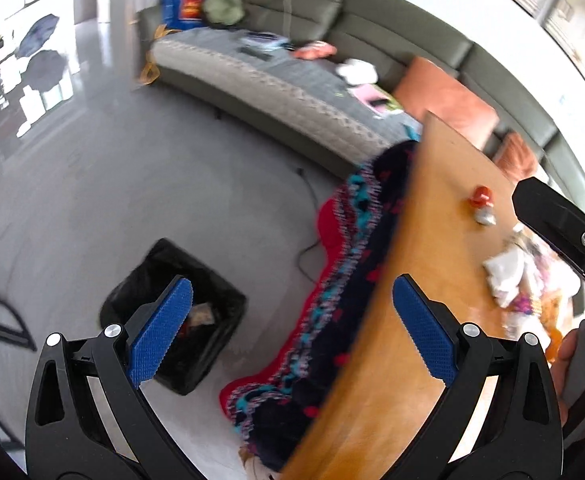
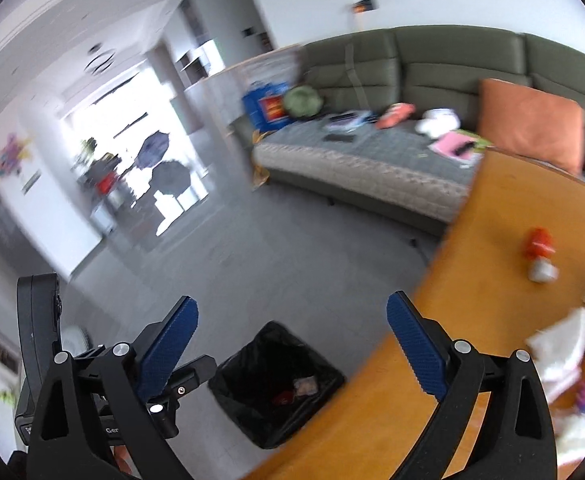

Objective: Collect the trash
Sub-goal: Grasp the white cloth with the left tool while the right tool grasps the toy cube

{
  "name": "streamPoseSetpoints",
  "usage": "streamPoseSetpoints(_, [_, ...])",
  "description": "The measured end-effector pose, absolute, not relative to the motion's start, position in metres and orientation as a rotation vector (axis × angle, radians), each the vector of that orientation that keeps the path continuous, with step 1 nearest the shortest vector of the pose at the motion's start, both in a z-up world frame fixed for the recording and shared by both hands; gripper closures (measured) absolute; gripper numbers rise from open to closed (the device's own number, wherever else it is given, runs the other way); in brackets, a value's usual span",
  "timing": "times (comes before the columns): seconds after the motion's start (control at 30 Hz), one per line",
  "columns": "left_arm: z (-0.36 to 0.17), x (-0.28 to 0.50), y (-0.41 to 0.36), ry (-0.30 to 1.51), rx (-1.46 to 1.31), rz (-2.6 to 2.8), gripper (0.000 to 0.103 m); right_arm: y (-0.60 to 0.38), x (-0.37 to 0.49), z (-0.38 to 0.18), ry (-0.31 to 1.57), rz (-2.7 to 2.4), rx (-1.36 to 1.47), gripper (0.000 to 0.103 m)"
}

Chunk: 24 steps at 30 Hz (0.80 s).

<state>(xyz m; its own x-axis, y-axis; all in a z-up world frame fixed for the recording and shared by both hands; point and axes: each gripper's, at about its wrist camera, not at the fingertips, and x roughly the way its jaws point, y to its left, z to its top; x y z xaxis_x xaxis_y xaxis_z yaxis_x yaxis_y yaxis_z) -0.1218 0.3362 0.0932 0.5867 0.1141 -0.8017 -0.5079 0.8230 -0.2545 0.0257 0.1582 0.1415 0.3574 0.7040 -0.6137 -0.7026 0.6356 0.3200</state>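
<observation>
A black-lined trash bin [image 1: 180, 320] stands on the grey floor beside the wooden table [image 1: 432, 248]; it holds a few scraps and also shows in the right wrist view [image 2: 276, 380]. On the table lie a small red-and-white bottle [image 1: 481, 205] and a heap of white and coloured wrappers [image 1: 512, 276], seen too in the right wrist view: the bottle [image 2: 538, 254] and the wrappers [image 2: 572, 356]. My left gripper [image 1: 292, 328] is open and empty, spanning the bin and the table edge. My right gripper [image 2: 292, 344] is open and empty above the bin.
A colourful knitted blanket [image 1: 332, 300] hangs off the table's left edge. A green sofa [image 1: 332, 40] with orange cushions [image 1: 444, 96] and loose items runs along the back. A black cable [image 1: 312, 216] lies on the floor. Umbrellas [image 2: 160, 160] stand by the bright doorway.
</observation>
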Motion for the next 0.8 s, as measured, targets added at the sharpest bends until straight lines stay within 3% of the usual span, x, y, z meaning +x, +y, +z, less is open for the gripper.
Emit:
streamPoseSetpoints(0.43, [0.096,-0.026,0.19,0.903,-0.368,0.115,0.006,-0.021,0.085,0.095,0.869,0.588,0.019,0.008])
streamPoseSetpoints(0.63, [0.091,0.001,0.135,0.936,-0.251,0.066,0.006,-0.048,0.109,0.05,0.971,0.487,-0.064,0.031])
streamPoseSetpoints(0.8, [0.08,0.009,0.127,0.973,-0.258,0.061,0.006,-0.053,0.122,0.026,1.018,0.447,-0.099,0.032])
